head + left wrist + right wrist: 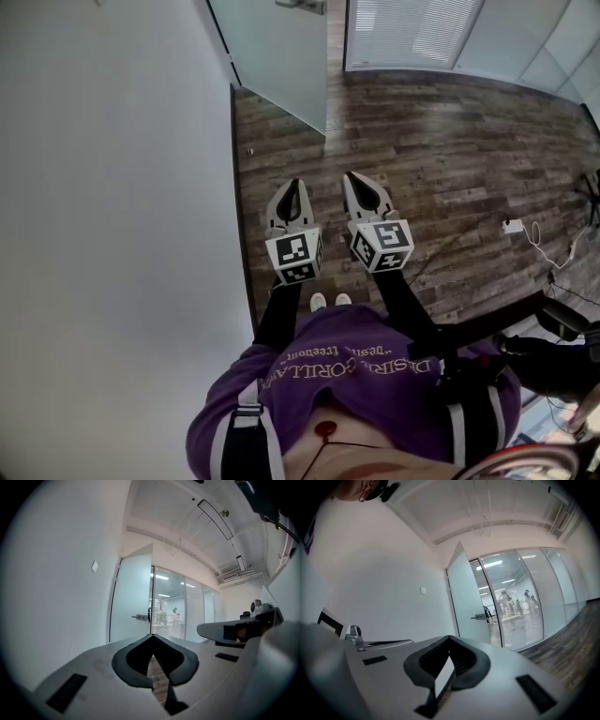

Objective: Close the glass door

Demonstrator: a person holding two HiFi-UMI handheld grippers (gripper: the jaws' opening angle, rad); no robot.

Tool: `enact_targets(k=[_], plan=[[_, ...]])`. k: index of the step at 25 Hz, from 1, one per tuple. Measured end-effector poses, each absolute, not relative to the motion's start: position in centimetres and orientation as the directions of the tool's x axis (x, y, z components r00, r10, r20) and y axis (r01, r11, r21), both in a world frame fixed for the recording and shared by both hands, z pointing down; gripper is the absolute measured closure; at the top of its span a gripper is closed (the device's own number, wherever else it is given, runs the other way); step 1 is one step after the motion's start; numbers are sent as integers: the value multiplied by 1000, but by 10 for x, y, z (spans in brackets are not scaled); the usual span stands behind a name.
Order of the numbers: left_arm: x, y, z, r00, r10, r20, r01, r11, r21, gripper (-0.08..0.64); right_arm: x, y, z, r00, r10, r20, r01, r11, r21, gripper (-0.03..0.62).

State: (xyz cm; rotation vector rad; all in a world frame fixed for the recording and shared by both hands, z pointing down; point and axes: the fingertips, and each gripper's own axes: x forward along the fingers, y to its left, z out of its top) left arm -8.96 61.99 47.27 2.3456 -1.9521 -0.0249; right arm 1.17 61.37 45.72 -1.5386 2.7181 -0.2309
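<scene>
The frosted glass door (281, 56) stands open at the far end of the white wall, swung out over the wood floor, well ahead of both grippers. It appears in the left gripper view (133, 597) with its metal handle (140, 617), and in the right gripper view (466, 597) with that handle (479, 617). My left gripper (293, 185) and right gripper (352, 176) are held side by side, level, pointing toward the door. Both are shut with nothing between the jaws, seen in the left gripper view (152, 636) and the right gripper view (449, 638).
A white wall (112, 187) runs close along the left, with a switch plate (94, 566) on it. A glass partition with blinds (422, 33) stands beyond the door. A white adapter with cables (513, 226) lies on the floor at right, and black equipment (553, 347) sits at lower right.
</scene>
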Motion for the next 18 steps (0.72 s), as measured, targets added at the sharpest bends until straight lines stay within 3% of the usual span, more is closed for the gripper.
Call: enact_targets(k=[18], plan=[[-125,609,504,153,-984,94,-978,-138,154,560,-17,600,471,-525,-846,90,-850,515,-115,603]])
